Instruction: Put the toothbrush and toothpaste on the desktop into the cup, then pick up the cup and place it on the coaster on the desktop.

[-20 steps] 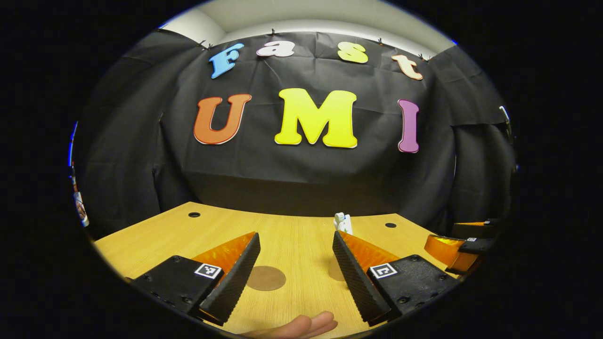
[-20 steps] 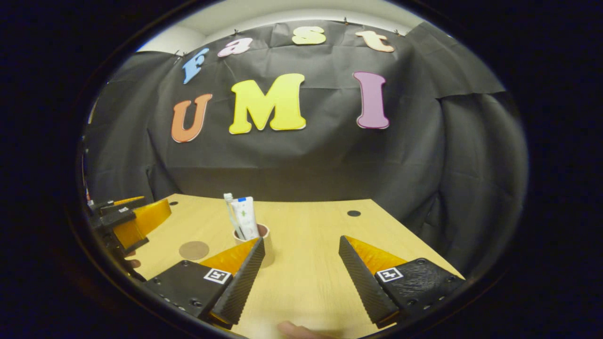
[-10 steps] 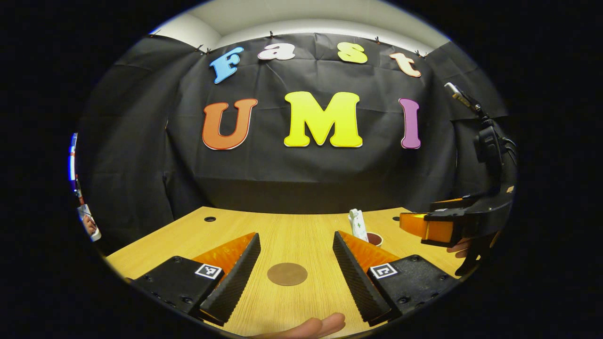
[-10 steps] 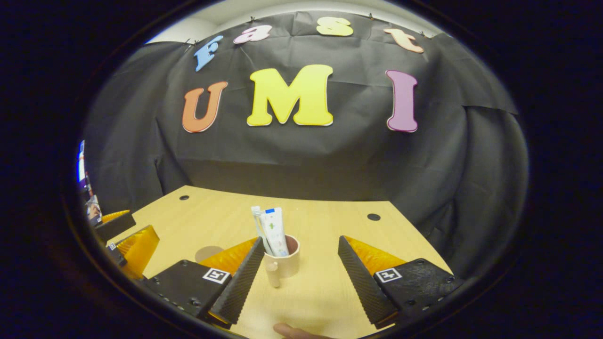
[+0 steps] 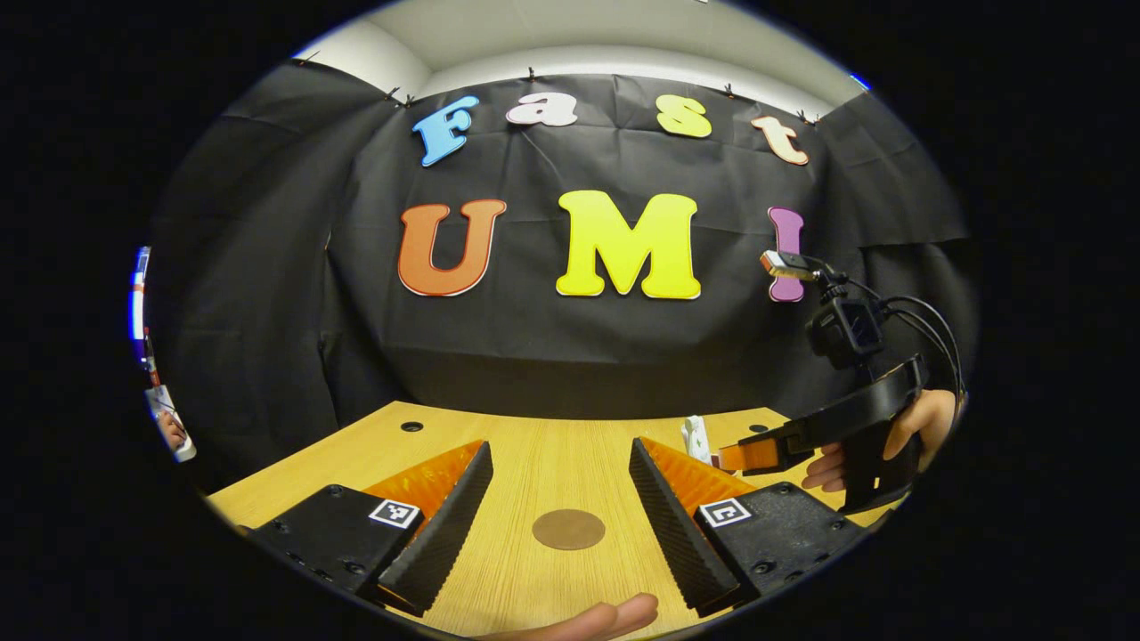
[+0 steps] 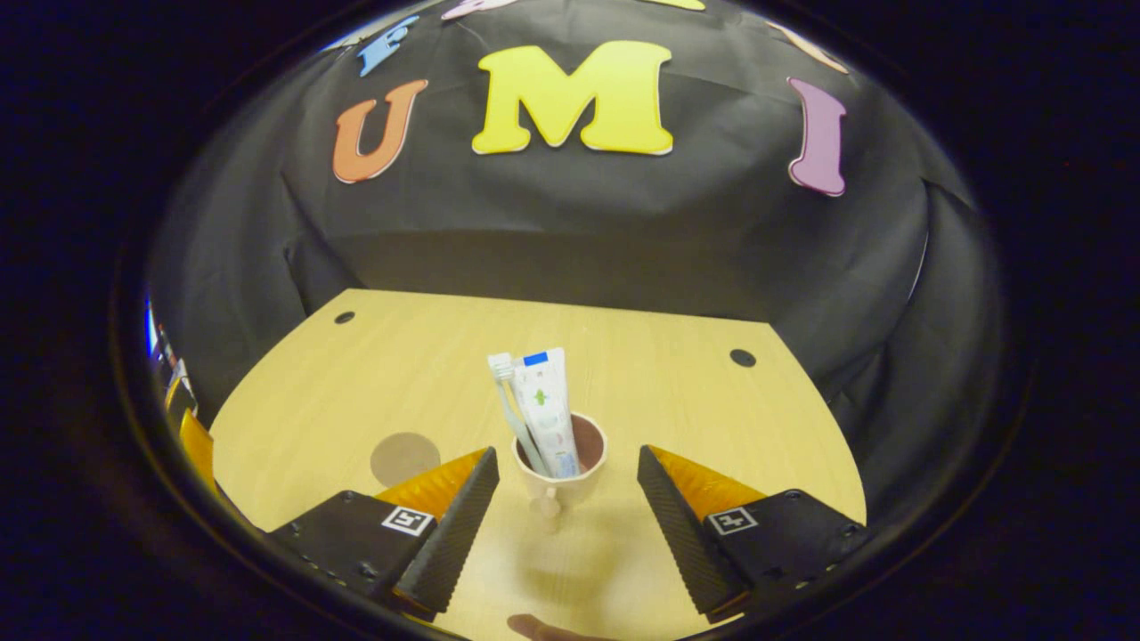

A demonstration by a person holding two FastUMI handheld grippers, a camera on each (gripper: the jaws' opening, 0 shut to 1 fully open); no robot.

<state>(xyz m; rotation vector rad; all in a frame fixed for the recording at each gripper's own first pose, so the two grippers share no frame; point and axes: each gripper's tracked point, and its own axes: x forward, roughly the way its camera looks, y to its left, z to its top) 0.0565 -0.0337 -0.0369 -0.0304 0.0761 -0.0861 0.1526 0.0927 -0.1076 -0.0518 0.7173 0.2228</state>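
Note:
In the right gripper view a beige cup [image 6: 559, 482] stands upright on the wooden desktop [image 6: 677, 392], its handle toward me. A white toothbrush [image 6: 506, 392] and a white toothpaste tube [image 6: 543, 405] stand in it. My right gripper [image 6: 568, 450] is open, its fingertips on either side of the cup and apart from it. The round brown coaster [image 6: 405, 457] lies to the cup's left. In the left gripper view my left gripper [image 5: 559, 442] is open above the coaster [image 5: 568, 529]. The right gripper [image 5: 739, 456] shows at the right with the toothpaste top [image 5: 695, 438] beside it.
A hand [image 5: 917, 425] holds the right gripper's handle, with a camera and cables above it. Round cable holes [image 6: 742, 357] [image 6: 344, 317] sit near the desk's far corners. A fingertip [image 5: 614, 616] shows at the bottom edge. The left gripper [image 6: 191, 438] peeks in at the left.
The right gripper tilted down and closed in on the cup, which now sits centred between its open fingers. In the left gripper view the coaster drifted right and the right gripper came farther in.

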